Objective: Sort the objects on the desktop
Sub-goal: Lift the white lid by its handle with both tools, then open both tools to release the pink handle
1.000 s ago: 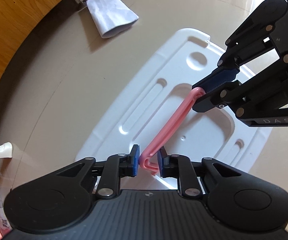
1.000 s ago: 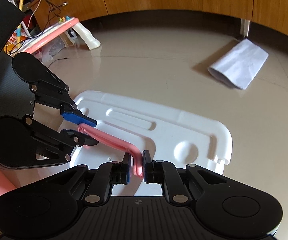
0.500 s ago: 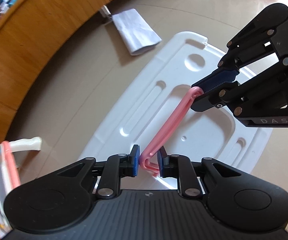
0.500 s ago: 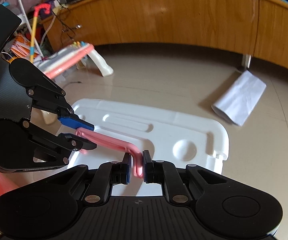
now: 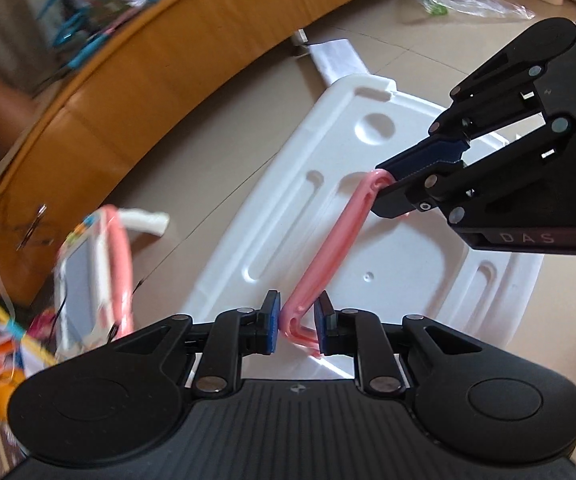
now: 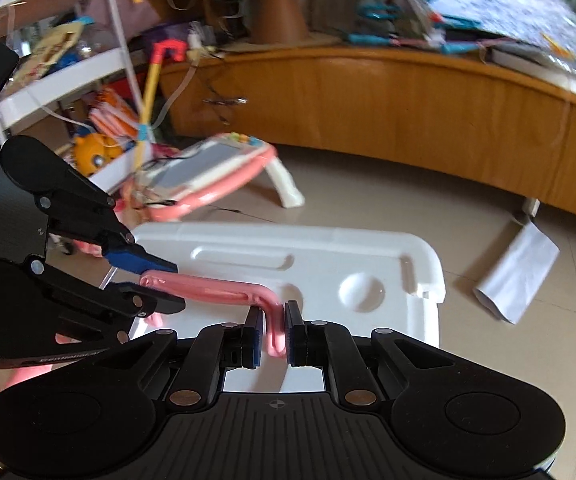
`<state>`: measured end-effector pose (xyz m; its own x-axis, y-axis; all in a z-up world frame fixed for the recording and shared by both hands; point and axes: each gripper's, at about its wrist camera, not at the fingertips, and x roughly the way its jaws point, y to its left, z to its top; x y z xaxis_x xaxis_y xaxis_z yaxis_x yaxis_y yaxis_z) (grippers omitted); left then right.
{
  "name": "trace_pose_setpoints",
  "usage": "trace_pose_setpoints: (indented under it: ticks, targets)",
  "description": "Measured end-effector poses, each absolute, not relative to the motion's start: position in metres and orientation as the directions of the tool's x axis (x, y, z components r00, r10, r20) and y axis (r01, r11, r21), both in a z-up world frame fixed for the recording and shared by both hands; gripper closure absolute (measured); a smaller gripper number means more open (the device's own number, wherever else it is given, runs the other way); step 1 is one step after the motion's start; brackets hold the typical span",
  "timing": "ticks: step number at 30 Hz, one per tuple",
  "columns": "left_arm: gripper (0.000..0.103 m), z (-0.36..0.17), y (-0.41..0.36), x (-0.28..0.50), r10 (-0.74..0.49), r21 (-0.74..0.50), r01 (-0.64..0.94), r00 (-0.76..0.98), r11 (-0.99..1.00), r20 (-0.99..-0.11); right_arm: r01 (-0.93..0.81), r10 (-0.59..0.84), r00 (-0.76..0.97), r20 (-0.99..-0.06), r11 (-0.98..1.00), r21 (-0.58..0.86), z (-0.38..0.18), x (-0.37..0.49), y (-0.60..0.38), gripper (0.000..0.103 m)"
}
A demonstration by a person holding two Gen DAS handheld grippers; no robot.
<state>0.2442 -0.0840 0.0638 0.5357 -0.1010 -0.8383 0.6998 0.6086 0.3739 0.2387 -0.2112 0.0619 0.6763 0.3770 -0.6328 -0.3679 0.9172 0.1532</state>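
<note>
A pink plastic handle-shaped bar (image 5: pixel 328 248) is held between both grippers above a white foam tray (image 5: pixel 328 152). My left gripper (image 5: pixel 297 326) is shut on the bar's bent near end. My right gripper (image 5: pixel 388 184) grips the far end in the left wrist view. In the right wrist view my right gripper (image 6: pixel 274 334) is shut on the bar's (image 6: pixel 208 290) bent end, and the left gripper (image 6: pixel 160 284) holds the other end. The tray (image 6: pixel 328 248) lies on the floor below.
A white paper bag (image 6: pixel 516 276) lies on the beige floor at the right. A pink and white toy board (image 6: pixel 208 176) leans at the left, beside cluttered shelves (image 6: pixel 48 80). A curved wooden cabinet (image 6: pixel 408 112) runs along the back.
Both grippers have risen and tilted up with the pink bar held between them. More of the cabinet, the toy board and the room clutter has come into view.
</note>
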Motion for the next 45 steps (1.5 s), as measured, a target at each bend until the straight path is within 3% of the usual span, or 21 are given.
trace_pose_setpoints:
  ticks: [12,22,45]
  targets:
    - [0.084,0.095,0.012,0.175,-0.017,0.395,0.616,0.554,0.682,-0.833,-0.441,0.442,0.647,-0.621,0.882,0.167,0.092,0.170,-0.109,0.093]
    - [0.083,0.058,0.061,0.136,0.017,0.375,0.605,0.512,0.703,-0.859,-0.425,0.459,0.611,-0.645,0.878,0.222,0.056,0.126,-0.056,0.092]
    - [0.081,-0.007,0.054,0.138,-0.031,0.329,0.644,0.481,0.691,-0.876,-0.286,0.401,0.593,-0.698,0.916,0.282,-0.015,0.114,-0.070,0.093]
